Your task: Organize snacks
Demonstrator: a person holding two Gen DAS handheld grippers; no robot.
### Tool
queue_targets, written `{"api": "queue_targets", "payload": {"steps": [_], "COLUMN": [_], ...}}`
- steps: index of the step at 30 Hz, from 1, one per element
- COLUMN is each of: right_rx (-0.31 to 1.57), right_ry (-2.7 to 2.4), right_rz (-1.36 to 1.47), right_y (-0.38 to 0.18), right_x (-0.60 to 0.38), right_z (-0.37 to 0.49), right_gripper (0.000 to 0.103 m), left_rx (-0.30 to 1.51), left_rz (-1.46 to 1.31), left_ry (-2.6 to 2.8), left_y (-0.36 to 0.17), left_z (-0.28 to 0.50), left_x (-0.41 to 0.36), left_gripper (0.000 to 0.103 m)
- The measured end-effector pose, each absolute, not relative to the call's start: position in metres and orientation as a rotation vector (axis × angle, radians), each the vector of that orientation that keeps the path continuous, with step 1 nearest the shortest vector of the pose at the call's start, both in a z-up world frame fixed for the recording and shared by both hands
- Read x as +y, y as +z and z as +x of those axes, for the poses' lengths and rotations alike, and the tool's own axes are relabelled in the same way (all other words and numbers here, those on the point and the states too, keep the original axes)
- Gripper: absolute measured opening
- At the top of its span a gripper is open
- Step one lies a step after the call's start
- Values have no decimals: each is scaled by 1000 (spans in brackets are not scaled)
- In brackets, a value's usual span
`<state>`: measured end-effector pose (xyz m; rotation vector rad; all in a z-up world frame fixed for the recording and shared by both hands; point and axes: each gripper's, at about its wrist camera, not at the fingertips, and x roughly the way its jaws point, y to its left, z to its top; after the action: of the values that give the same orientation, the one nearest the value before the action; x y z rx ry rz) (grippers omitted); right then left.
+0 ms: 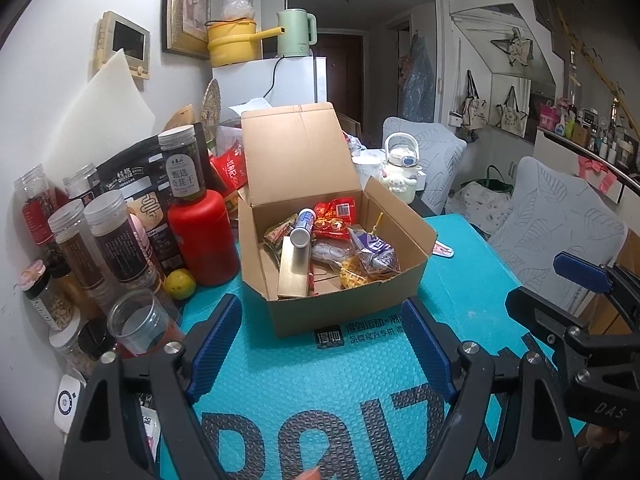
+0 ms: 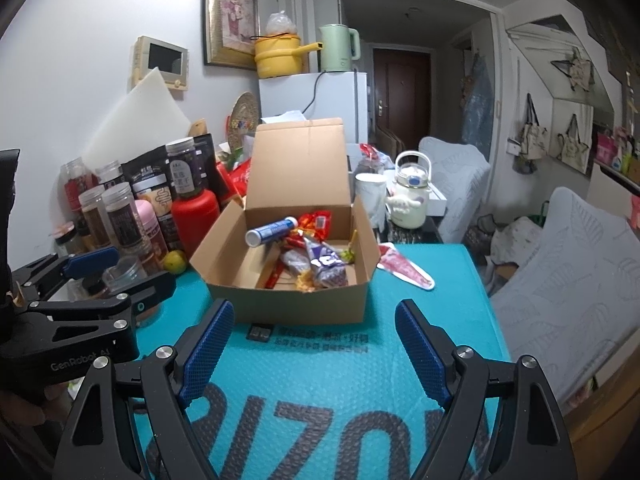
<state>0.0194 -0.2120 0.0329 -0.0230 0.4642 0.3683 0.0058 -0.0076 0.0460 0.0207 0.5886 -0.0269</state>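
An open cardboard box (image 1: 348,304) (image 2: 296,304) stands on the teal mat, lid up. It holds a white-and-blue tube (image 1: 301,228) (image 2: 270,231), red snack packets (image 1: 334,216) (image 2: 316,220), a purple packet (image 1: 374,254) (image 2: 326,266) and a gold box (image 1: 294,268). One red-and-white packet (image 2: 406,268) lies on the mat right of the box. My left gripper (image 1: 320,340) is open and empty, in front of the box. My right gripper (image 2: 312,344) is open and empty, also in front of the box; it shows at the right in the left wrist view (image 1: 580,280).
Jars (image 1: 112,236), a red bottle (image 1: 202,236) and a lime (image 1: 180,284) crowd the left by the wall. A white kettle-shaped bottle (image 2: 410,192) and a mug (image 2: 370,196) stand behind the box. Grey-covered chairs (image 2: 568,264) are on the right.
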Motion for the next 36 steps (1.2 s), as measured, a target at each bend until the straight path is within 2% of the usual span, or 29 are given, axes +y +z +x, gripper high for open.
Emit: {"api": "queue_targets", "payload": {"steps": [36], "right_rx": [492], "right_ry": [368], "right_rz": [-41], "right_y": [23], "right_x": [-213], "right_z": [33], "right_gripper": [84], "left_rx": [615], "left_rz": [45], "left_ry": [-35], "left_y": [38], "left_z": [8], "left_x": [-12], "left_gripper": [82]}}
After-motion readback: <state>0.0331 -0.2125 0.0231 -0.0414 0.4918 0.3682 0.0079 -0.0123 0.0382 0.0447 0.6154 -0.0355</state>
